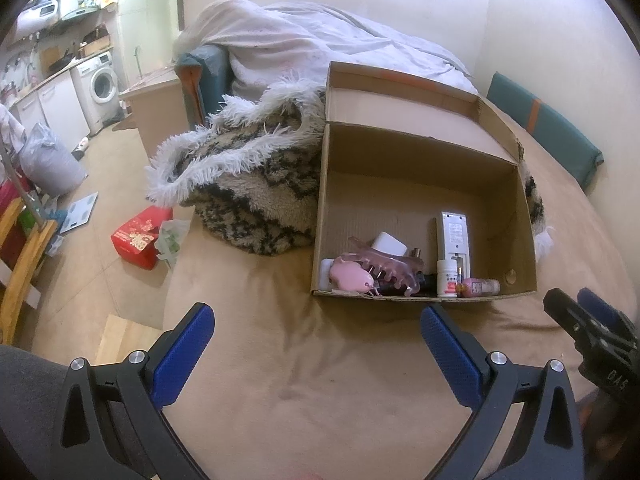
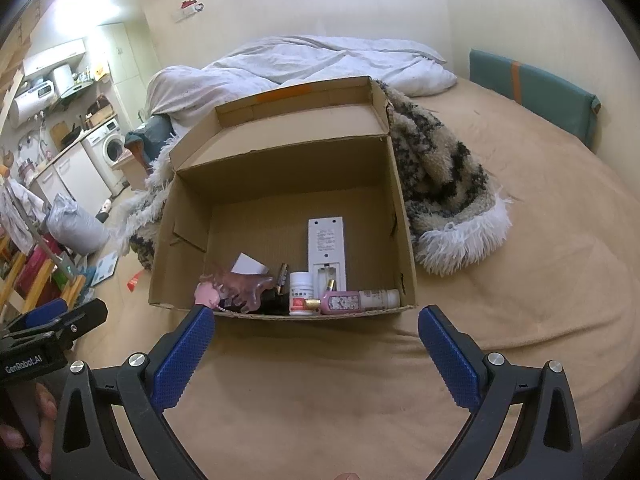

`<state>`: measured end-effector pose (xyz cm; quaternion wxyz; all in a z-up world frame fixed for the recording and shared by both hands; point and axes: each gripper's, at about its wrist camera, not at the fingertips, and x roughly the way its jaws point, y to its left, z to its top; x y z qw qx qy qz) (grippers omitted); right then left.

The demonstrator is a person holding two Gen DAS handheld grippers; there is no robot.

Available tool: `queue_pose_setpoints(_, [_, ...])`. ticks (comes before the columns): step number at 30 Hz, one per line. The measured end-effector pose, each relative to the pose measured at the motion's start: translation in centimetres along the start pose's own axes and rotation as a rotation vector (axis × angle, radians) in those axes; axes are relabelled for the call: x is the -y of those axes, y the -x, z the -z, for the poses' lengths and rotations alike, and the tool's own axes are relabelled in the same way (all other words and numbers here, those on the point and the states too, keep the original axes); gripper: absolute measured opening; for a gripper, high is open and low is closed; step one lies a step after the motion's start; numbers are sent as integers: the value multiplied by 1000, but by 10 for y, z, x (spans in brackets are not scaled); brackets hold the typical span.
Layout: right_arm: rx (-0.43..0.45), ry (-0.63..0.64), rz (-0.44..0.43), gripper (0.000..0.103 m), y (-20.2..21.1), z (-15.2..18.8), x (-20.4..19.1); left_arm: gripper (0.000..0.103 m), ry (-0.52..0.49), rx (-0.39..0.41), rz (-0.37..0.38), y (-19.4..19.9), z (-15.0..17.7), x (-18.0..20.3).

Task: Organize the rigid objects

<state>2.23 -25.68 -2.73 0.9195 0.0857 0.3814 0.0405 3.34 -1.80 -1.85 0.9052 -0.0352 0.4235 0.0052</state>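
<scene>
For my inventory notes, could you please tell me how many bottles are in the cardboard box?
2: a white pill bottle stands upright at the near wall, and a pink bottle lies on its side to its right. Others may be hidden under the hair clip.

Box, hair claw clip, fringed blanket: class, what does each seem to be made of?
Box: corrugated cardboard, matte brown, raw cut edges.
Hair claw clip: probably plastic, glossy translucent pink.
Fringed blanket: soft shaggy pile, likely synthetic or wool, with a fluffy white fringe.
</scene>
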Motion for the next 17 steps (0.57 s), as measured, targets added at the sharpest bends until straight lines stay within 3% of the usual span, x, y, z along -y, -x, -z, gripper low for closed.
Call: queue_pose_setpoints(17, [7, 9, -14, 103, 1, -1, -1, 103, -7, 4, -9, 1, 4, 1])
